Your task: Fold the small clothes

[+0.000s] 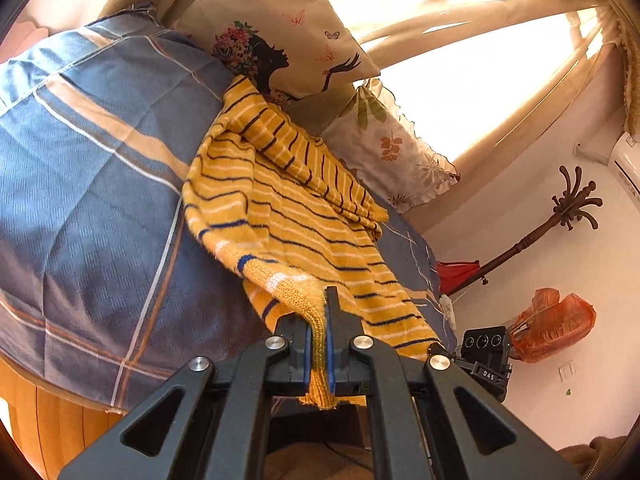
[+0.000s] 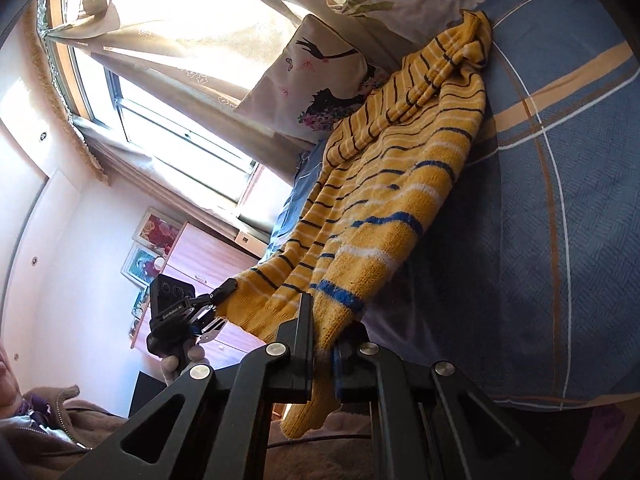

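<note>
Gripping yellow striped sweater (image 1: 304, 216) hem: left tool (image 1: 319, 344); right tool (image 2: 323, 344)

Left gripper (image 1: 318, 344): jaws clamped, pointing slightly downward. Right gripper (image 2: 324, 350): jaws clamped likewise. Hand (image 2: 176, 364) grips left handle.

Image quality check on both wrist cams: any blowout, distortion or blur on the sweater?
Left wrist: window blown out to white, strong fisheye bending, yellow striped sweater sharp and sunlit. Right wrist: window also overexposed, scene tilted, sweater sharp, bedspread partly in shadow.
</note>
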Motion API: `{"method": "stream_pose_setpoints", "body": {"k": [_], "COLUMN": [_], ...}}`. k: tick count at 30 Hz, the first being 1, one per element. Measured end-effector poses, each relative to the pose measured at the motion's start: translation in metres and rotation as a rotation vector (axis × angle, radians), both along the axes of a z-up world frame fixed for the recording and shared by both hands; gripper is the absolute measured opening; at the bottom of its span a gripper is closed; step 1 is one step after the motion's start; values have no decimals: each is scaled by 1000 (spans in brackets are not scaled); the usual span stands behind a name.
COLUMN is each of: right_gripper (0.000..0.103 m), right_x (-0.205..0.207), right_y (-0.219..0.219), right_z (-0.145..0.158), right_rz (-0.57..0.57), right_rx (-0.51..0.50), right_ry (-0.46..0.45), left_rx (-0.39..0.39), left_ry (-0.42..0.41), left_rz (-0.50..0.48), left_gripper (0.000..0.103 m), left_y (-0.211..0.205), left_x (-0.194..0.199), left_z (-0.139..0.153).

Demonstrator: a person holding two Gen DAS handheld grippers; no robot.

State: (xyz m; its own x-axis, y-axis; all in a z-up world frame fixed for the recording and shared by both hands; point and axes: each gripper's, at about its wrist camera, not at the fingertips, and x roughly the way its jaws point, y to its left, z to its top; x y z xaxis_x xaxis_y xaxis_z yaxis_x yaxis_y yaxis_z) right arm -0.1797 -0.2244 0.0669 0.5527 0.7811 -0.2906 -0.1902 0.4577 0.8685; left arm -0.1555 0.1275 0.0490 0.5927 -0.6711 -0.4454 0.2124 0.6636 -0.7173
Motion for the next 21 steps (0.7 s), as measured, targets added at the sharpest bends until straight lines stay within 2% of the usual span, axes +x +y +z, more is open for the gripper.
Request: {"method": "stream_pose_setpoints", "body": {"k": [7,11,16,21], "right_gripper": [8,8,8,8], "right_x": [70,126,209,286], "right_y": [-17,-29,-50,-78], "right_z": [35,48,45,14], "right_rz": [-41,-75,-114,-227], "right_rx": [-25,-73,-95,-118], "right_ry": [-83,-87,-26,100], "left_rx": [26,41,48,98], "left_ry": [-54,-56,-1,110], "left_rz": [71,90,100,128], "left_gripper": [5,5,5,5], "left_y": [-1,-5,-16,-33], "left_x": [70,125,218,320], "left_z": [24,35,36,13]}}
